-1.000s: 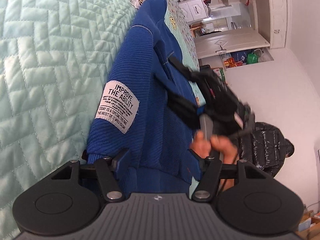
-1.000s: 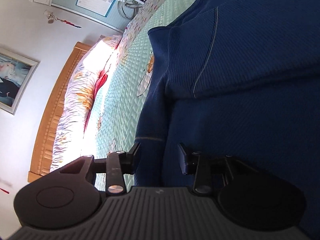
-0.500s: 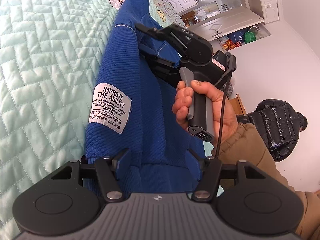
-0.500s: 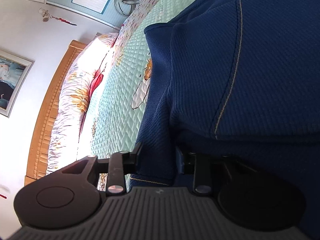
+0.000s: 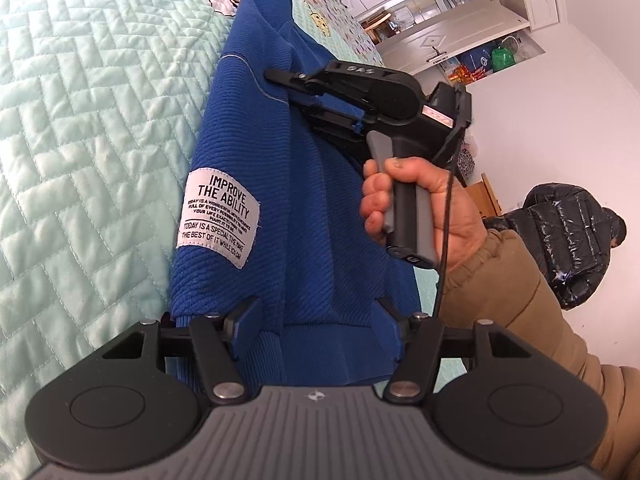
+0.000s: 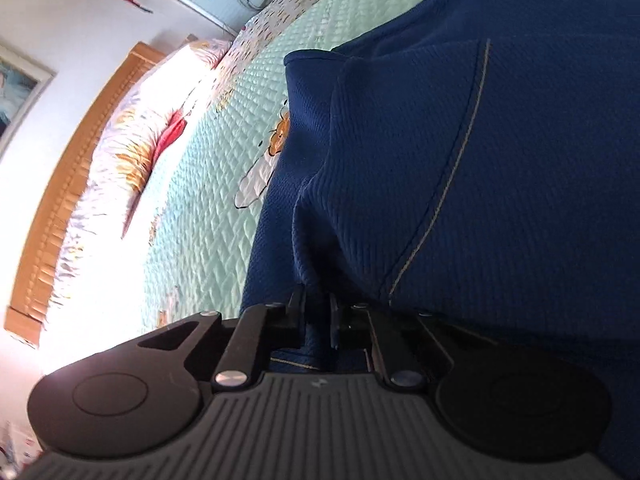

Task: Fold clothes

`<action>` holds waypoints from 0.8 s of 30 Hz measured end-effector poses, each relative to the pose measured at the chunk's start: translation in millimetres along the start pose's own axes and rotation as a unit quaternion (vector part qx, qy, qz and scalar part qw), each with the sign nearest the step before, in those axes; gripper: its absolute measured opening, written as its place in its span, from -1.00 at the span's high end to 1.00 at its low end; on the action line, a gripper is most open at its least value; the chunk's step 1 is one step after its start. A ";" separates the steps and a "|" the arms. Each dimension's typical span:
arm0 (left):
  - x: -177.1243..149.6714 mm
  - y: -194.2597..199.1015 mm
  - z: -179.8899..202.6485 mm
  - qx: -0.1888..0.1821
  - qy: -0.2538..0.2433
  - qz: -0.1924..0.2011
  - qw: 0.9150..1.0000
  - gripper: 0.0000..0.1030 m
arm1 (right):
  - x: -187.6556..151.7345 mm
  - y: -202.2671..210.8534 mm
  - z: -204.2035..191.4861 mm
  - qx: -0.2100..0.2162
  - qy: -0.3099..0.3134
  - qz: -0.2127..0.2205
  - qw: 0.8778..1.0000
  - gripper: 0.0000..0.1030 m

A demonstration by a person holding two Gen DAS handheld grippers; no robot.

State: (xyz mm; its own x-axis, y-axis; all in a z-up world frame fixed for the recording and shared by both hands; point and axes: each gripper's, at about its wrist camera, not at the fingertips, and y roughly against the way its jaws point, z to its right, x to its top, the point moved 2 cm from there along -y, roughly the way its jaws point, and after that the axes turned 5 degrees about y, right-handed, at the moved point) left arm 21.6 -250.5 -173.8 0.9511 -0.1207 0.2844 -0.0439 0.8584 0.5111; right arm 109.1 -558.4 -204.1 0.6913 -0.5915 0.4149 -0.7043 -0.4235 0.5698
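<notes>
Two grippers on blue ribbed knit sweater [image 5: 304,184]: left gripper [image 5: 316,316] half-spread astride hem, contact unclear; right gripper [image 6: 318,320] pinching fold, jaws easing apart.

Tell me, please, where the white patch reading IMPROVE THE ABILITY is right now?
In the left wrist view, the white patch sits left of centre on the blue garment, near its edge beside the quilted bedspread.

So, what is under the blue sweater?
The quilted green bedspread lies under the blue sweater, showing beside it. Whatever lies directly beneath the sweater is covered and cannot be seen.
</notes>
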 end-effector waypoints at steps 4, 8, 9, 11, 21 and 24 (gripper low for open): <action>0.5 -0.6 -0.3 0.000 -0.002 -0.001 1.000 -0.23 | -5.1 32.4 -2.3 -0.015 -0.013 0.024 1.000 0.44; 0.4 -1.6 -1.0 0.000 -0.002 -0.001 1.000 -0.23 | 2.1 48.1 -23.9 0.038 0.003 0.078 0.996 0.37; 0.4 -2.2 -0.6 0.001 -0.003 -0.001 1.000 -0.23 | 2.6 43.3 -28.7 0.070 -0.002 0.072 0.995 0.31; 0.6 -3.4 -0.3 0.002 -0.005 -0.001 1.000 -0.23 | 0.4 20.7 -29.6 0.100 -0.019 0.035 0.994 0.12; -2.8 -2.2 11.0 0.028 -0.017 0.019 0.999 -0.25 | -17.8 52.0 -28.2 0.053 0.010 0.059 0.997 0.05; -5.3 6.8 15.4 0.025 -0.007 0.042 0.999 -0.28 | -54.0 109.4 -32.5 0.080 -0.006 0.092 0.993 0.04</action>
State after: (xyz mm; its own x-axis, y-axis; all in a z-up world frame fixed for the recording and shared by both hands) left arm 11.6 -251.7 -159.4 0.9394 -0.0570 0.3380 -0.1382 0.8393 0.5257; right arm 0.0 -550.4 -141.2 0.5473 -0.6768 0.4923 -0.8357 -0.4107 0.3646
